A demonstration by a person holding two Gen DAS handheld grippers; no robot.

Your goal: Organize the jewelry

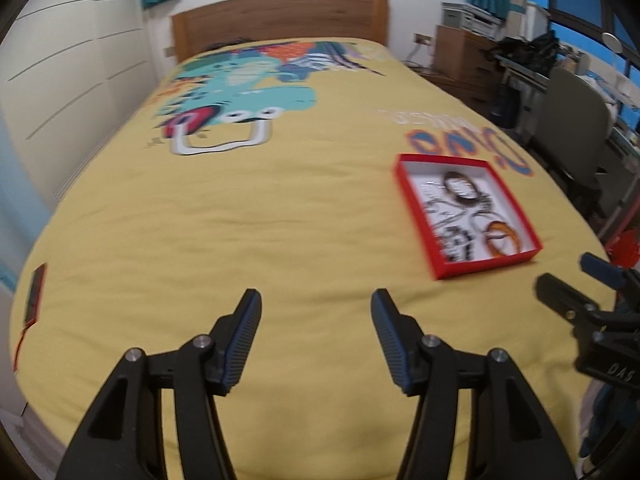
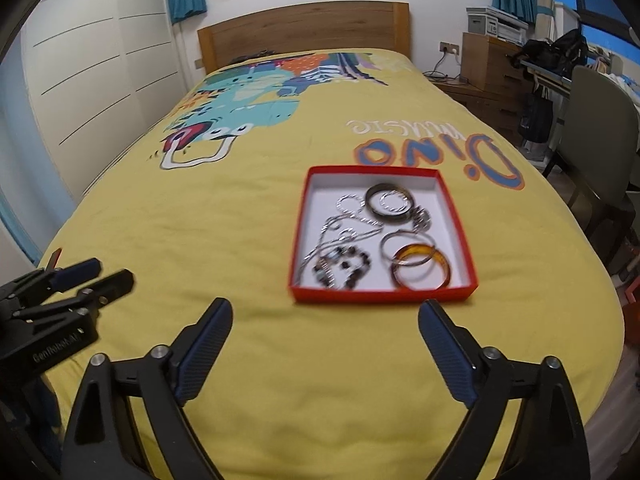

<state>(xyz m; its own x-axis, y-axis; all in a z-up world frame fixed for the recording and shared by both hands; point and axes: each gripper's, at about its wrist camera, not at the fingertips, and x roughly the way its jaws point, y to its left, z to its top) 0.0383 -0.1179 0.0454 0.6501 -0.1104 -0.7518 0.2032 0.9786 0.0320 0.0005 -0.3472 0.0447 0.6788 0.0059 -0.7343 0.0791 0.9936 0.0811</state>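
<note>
A red box (image 2: 383, 294) with a white inside lies on the yellow bedspread; it also shows in the left wrist view (image 1: 486, 266). In it lie a dark bangle (image 2: 390, 203), an amber bangle (image 2: 420, 270), silver chains (image 2: 348, 220) and a dark bead bracelet (image 2: 344, 268). My right gripper (image 2: 325, 320) is open and empty, just short of the box's near edge. My left gripper (image 1: 316, 312) is open and empty over bare bedspread, to the left of the box. Each gripper shows in the other's view: the right one (image 1: 576, 280), the left one (image 2: 100, 274).
A flat red-edged item (image 1: 35, 294) lies at the bed's left edge. A wooden headboard (image 2: 304, 32) stands at the far end, white wardrobe doors (image 2: 92, 72) on the left, and a chair (image 2: 596, 128) and wooden drawers (image 2: 492, 76) on the right.
</note>
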